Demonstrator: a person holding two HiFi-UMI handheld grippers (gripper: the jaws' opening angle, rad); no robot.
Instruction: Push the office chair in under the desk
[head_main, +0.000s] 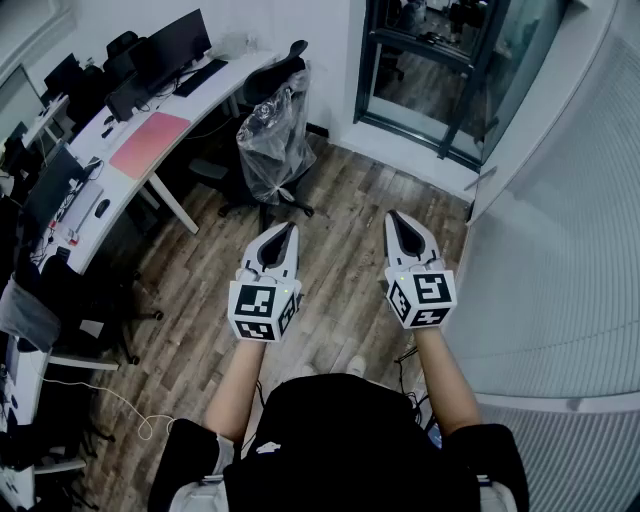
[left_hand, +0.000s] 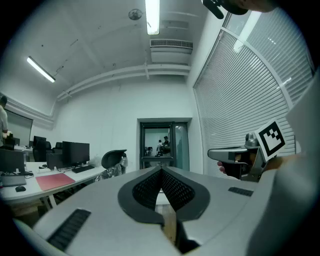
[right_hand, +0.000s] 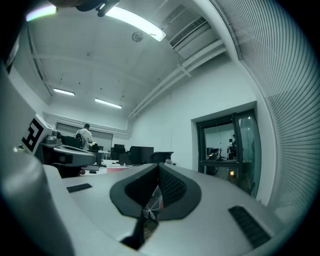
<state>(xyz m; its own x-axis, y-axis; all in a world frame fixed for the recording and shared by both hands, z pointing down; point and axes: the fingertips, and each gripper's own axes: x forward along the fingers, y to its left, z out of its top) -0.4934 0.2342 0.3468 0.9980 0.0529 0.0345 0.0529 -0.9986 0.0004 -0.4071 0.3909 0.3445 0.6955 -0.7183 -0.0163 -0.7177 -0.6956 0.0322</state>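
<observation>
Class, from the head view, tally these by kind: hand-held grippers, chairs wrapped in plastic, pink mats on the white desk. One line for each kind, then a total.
Grippers: 2 (left gripper, right gripper)
Chair wrapped in plastic: 1
Pink mat: 1
Total: 4

Grey left claw (head_main: 292, 227), right claw (head_main: 391, 216), marker cubes (head_main: 262, 310), black shirt (head_main: 350, 440)

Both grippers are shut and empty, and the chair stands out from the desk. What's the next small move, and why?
Probably move forward and bring the left gripper up to the plastic-wrapped back of the office chair. It stands out from the desk, ahead and left, and neither that gripper nor the right gripper touches it; shut jaws suit pushing.
</observation>
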